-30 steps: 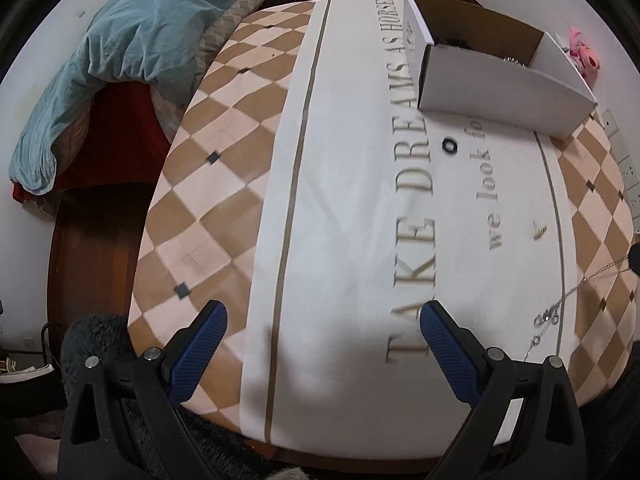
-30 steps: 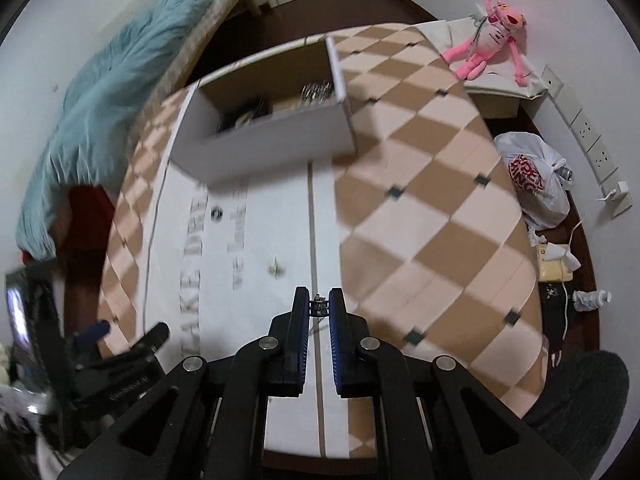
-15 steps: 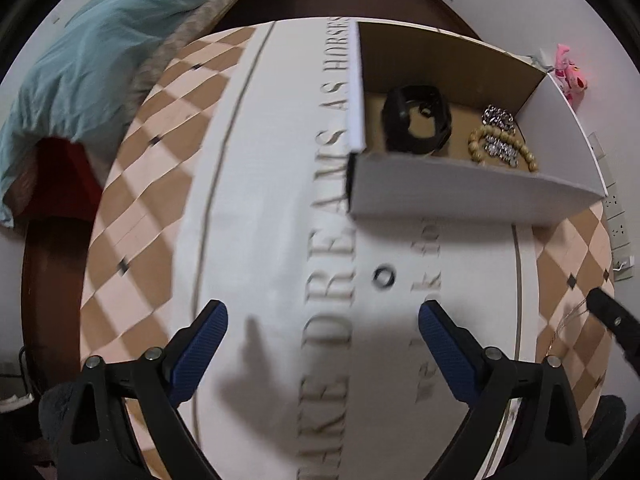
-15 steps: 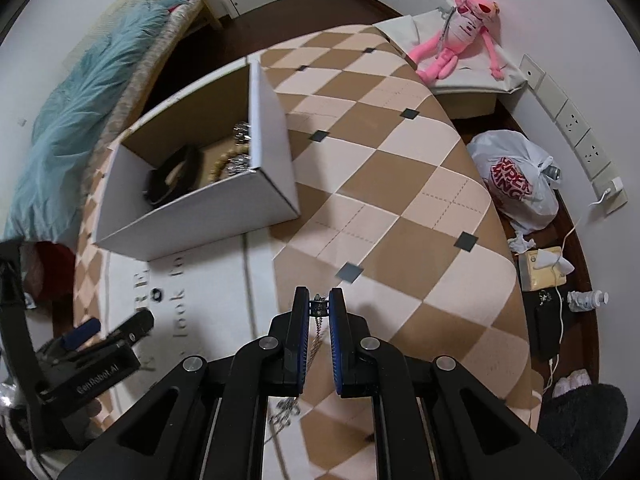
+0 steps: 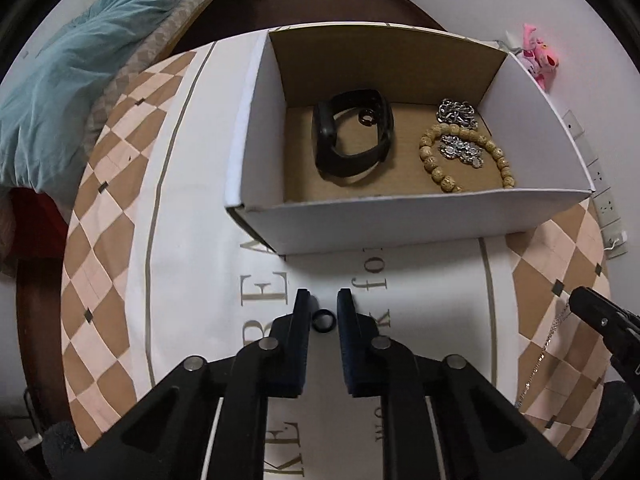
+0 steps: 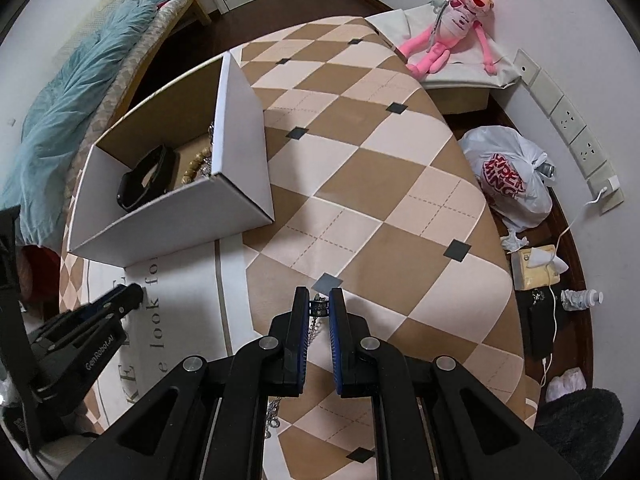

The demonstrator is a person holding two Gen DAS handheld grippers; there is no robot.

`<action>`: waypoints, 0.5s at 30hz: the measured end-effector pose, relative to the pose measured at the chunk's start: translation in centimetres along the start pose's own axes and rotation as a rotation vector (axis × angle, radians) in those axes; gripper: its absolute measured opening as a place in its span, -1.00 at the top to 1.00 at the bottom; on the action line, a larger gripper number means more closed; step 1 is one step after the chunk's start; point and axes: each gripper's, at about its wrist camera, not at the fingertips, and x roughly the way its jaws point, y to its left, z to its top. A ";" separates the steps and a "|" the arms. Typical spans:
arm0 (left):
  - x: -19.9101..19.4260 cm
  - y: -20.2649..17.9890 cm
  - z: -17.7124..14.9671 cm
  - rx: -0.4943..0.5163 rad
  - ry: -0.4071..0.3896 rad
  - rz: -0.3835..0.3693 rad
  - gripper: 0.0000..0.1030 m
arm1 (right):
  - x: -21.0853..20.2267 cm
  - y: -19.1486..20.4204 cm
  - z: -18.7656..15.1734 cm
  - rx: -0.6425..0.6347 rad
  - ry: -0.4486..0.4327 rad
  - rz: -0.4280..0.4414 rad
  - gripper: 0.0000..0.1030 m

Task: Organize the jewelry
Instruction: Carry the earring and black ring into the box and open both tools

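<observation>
Pink plush toy (image 6: 456, 20) lying on a pale cushion (image 6: 460, 68) past the far corner of the checked tablecloth (image 6: 380, 184), white plastic bag (image 6: 508, 176) on the floor below wall sockets (image 6: 568, 120), teal blanket (image 5: 68, 92) heaped at left.

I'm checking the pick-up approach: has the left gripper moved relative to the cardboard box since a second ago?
Yes. The left gripper has come toward the cardboard box, and its jaws have closed around the small black ring on the cloth.
</observation>
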 end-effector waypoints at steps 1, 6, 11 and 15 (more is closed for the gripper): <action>-0.1 0.1 -0.2 -0.007 -0.002 -0.007 0.82 | -0.3 0.0 0.1 0.000 -0.005 0.004 0.80; -0.8 0.5 -0.7 -0.029 -0.022 -0.031 0.82 | -2.0 0.6 0.7 -0.010 -0.038 0.027 0.80; -2.8 0.6 -1.3 -0.035 -0.057 -0.053 0.83 | -4.1 1.4 1.1 -0.021 -0.077 0.060 0.80; -4.2 1.0 -1.2 -0.035 -0.085 -0.067 0.83 | -5.8 2.0 1.3 -0.029 -0.105 0.088 0.80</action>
